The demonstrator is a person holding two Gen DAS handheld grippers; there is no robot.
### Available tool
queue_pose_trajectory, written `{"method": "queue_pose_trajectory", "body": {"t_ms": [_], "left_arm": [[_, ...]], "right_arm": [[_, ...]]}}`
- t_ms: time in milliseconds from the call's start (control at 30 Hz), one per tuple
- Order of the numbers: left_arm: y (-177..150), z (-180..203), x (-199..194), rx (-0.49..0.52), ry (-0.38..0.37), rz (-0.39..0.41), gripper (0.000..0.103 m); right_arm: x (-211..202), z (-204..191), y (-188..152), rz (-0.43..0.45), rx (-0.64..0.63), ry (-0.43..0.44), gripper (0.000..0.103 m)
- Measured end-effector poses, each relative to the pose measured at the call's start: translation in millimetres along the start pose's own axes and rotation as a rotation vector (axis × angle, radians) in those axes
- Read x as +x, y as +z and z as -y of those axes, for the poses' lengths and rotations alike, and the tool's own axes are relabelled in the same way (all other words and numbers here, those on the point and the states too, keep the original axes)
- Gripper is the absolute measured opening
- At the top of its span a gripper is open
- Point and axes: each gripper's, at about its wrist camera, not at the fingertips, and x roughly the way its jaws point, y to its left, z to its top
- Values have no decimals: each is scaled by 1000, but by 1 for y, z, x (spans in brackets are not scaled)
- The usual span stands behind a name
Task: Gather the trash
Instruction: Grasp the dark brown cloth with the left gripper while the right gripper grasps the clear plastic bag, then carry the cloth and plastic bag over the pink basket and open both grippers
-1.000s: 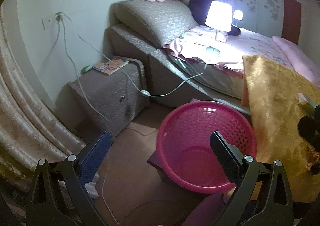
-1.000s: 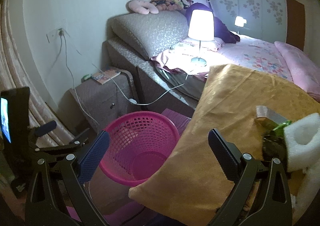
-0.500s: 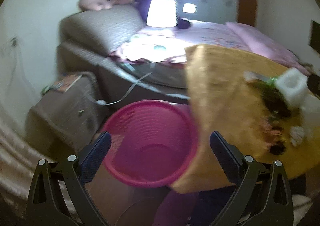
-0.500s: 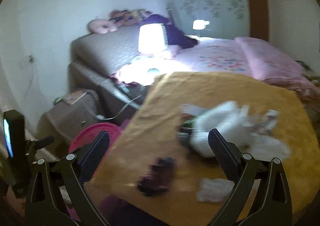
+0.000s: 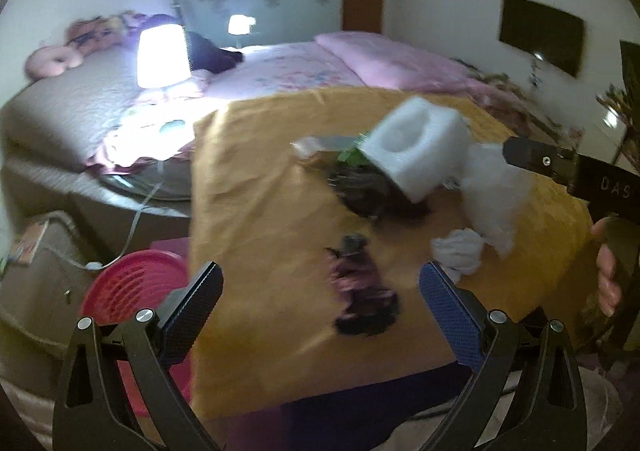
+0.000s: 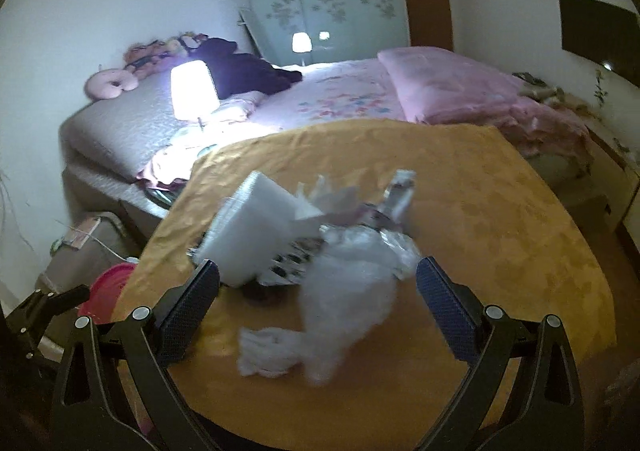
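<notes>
A table under a golden cloth (image 5: 260, 211) (image 6: 500, 211) carries a heap of trash. A white foam block (image 5: 412, 147) (image 6: 256, 239) lies on dark scraps. Beside it are a white plastic bag (image 5: 492, 195) (image 6: 352, 283), a crumpled tissue (image 5: 458, 251) (image 6: 268, 351) and a dark purple wrapper (image 5: 364, 291). My left gripper (image 5: 320, 307) hangs open just before the purple wrapper, holding nothing. My right gripper (image 6: 318, 307) is open over the white bag and tissue, also holding nothing. A pink basket (image 5: 132, 287) (image 6: 108, 291) stands on the floor left of the table.
A bed (image 6: 360, 99) with pink bedding runs behind the table, a lit lamp (image 5: 162, 55) (image 6: 194, 91) on its near side. A grey nightstand (image 5: 36, 263) with a cable sits at the left. A person's hand (image 5: 608, 271) grips the other tool at the right edge.
Both views have swung right from the pink basket onto the table top. The trash heap now sits centred ahead of both open grippers, and the basket has slid to the lower left.
</notes>
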Motion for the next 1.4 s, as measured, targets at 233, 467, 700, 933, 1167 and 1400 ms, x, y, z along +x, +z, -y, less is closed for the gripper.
{"method": "queue_pose_trajectory", "body": {"t_ms": [233, 467, 700, 933, 1167, 1400], "left_arm": [[-1, 14, 38, 30, -44, -95, 78], [-1, 3, 54, -7, -90, -154, 44], [4, -6, 51, -37, -112, -144, 34], [9, -17, 34, -63, -106, -102, 32], [18, -37, 11, -89, -57, -41, 32], [19, -73, -9, -148, 36, -1, 32]], "right_arm": [[18, 17, -16, -71, 29, -19, 93], [38, 23, -25, -139, 54, 13, 73], [40, 25, -26, -156, 59, 27, 41], [23, 38, -17, -91, 97, 1, 38], [0, 41, -1, -16, 118, -5, 38], [-13, 10, 22, 47, 40, 51, 38]]}}
